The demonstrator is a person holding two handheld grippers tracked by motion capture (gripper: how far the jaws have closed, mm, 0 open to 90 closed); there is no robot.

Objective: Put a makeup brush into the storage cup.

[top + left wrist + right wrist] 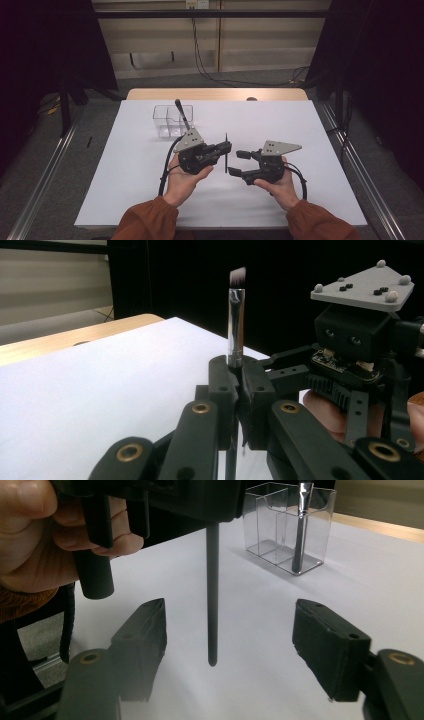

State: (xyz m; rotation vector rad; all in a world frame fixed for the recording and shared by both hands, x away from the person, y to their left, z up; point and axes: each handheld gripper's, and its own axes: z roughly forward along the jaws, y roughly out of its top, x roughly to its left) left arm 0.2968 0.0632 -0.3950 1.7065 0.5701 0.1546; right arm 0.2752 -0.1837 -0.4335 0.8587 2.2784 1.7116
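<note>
Your left gripper point(226, 147) has its fingers point(221, 390) clamped on a slim black-handled makeup brush with a silver ferrule point(235, 322), held upright above the white tabletop point(300, 130), bristles up and the thin handle hanging below. That upright hold leaves the long lower handle free, which looks like an offer to the other hand. Your right gripper point(239, 163) sits just beside it with its fingers point(330, 647) spread wide and empty; the handle hangs in the gap between them, touching neither. So this reads as a hand-over about to start, though that is only a judgement.

At the far left of the tabletop stands a clear plastic organiser box with compartments point(162, 120), well apart from both grippers, with a second dark-handled brush point(182, 114) leaning in it.

The left gripper view gives you the bristle tip and ferrule, which the high view shows as a mere dark line. The right gripper view gives you the rounded handle end, clear of the tabletop, and the organiser's inner dividers.
</note>
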